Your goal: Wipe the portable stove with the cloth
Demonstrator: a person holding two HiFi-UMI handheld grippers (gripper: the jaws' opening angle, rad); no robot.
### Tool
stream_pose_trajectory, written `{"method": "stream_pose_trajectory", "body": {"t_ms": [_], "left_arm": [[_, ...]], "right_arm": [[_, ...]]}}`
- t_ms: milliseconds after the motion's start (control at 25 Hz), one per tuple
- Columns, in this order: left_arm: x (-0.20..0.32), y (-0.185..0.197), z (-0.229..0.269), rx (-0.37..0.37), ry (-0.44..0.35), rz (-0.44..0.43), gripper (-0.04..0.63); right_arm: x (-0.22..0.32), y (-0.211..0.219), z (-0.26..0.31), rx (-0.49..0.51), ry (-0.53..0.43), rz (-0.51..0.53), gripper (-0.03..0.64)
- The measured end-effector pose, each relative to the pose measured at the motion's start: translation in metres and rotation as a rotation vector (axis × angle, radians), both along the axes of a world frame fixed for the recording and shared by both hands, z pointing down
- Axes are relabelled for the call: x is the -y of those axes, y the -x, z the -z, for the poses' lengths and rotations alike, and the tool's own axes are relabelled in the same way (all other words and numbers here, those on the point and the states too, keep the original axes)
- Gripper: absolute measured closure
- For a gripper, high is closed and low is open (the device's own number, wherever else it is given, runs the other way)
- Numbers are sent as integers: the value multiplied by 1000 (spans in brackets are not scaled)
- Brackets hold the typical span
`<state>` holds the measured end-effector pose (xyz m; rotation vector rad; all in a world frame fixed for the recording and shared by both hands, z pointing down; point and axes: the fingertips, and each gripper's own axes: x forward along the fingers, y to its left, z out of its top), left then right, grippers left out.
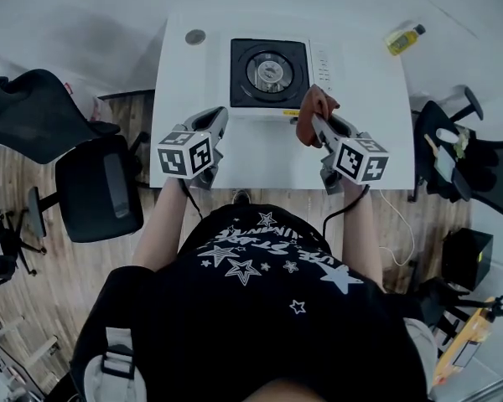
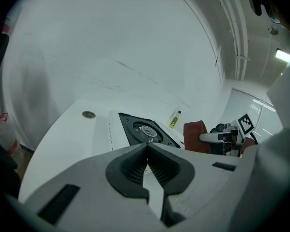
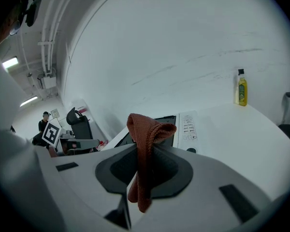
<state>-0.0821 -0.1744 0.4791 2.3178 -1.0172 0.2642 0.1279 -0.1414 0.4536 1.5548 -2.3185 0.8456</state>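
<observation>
Rust cloth (image 1: 312, 114) bunched at front-rt of blk-top stove (image 1: 245, 75).

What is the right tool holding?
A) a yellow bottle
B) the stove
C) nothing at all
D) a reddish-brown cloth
D: the right tool is shut on the reddish-brown cloth, which sticks up from between its jaws.

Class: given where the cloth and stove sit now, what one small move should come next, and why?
Probably move the right gripper forward and left, lowering the cloth onto the stove's black top. Its jaws are shut on the cloth, which hangs by the stove's front right corner, not over the burner.
</observation>
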Motion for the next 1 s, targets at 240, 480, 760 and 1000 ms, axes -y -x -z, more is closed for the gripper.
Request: {"method": "stream_pose_trajectory", "body": {"t_ms": [240,480,760,1000], "left_arm": [[13,22,6,-20,3,24,588],[19,24,8,-18,2,34,588],[36,18,10,-8,0,54,588],[61,19,14,2,-10,84,588]], "right_arm": [[23,25,7,-5,8,42,555],[46,41,21,-13,-24,106,555],[91,61,29,23,-49,179,555],[132,86,26,37,-40,240,555]]}}
